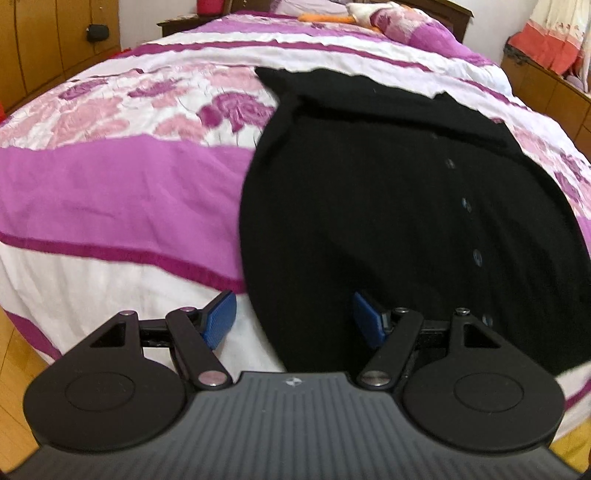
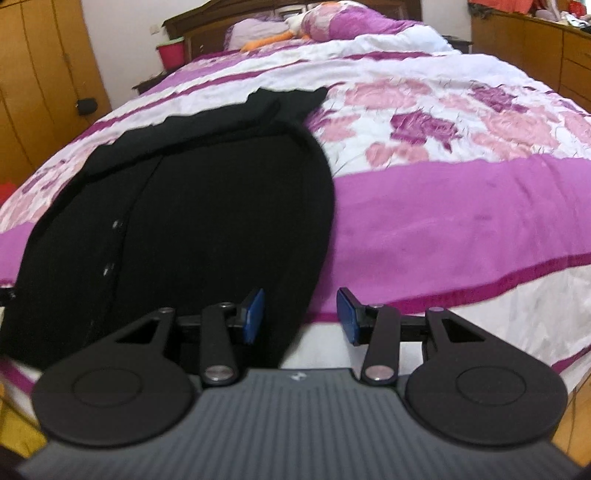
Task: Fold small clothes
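Black buttoned cardigan flat on floral bedspread (no containers), left gripper and right gripper both spread, empty.

One black cardigan, one bed, two grippers, left and right, one red bucket, one orange-and-white plush toy, at least five buttons

A purple-and-white floral bedspread, wooden wardrobe, red bin and orange plush toy
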`<state>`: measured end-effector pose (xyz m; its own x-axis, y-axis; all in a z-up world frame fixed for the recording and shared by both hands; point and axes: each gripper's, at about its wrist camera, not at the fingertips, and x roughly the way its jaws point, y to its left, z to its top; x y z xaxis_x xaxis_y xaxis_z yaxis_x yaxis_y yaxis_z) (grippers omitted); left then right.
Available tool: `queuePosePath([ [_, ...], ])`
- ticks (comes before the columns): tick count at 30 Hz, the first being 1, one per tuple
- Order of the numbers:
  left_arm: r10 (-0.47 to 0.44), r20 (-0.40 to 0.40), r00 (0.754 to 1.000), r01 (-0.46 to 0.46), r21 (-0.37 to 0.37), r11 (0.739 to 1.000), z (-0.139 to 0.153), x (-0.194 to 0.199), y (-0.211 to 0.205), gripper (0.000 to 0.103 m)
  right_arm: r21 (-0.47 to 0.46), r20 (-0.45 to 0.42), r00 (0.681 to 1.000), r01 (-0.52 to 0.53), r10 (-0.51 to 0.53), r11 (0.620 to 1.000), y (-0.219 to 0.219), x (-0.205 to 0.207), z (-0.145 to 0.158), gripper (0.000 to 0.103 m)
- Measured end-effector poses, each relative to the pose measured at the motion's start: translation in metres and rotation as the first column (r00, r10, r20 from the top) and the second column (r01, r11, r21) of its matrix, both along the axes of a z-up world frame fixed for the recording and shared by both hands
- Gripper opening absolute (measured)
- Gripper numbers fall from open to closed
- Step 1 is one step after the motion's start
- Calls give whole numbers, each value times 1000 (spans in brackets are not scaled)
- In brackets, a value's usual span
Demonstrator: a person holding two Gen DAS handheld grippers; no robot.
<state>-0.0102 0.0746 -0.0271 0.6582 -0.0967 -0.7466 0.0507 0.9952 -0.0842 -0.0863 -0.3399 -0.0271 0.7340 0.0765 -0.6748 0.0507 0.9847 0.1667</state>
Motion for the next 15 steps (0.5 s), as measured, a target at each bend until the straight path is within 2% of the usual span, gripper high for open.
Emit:
queuePosePath([
  [5,-32,7,999,32,-5,999,-4,-12,-2,75,11,-6,1000,-10,10,1000,5,-5,-7,48],
  [11,-45,-4,999,45,-36,998,-13,1,-2,75,31,-2,998,-70,70,997,12,-5,-13,53],
  [15,-92,23,996,93,-41,995,-9,-9,-5,71,38,0,995,-96,96,995,12,-7,-12,53],
])
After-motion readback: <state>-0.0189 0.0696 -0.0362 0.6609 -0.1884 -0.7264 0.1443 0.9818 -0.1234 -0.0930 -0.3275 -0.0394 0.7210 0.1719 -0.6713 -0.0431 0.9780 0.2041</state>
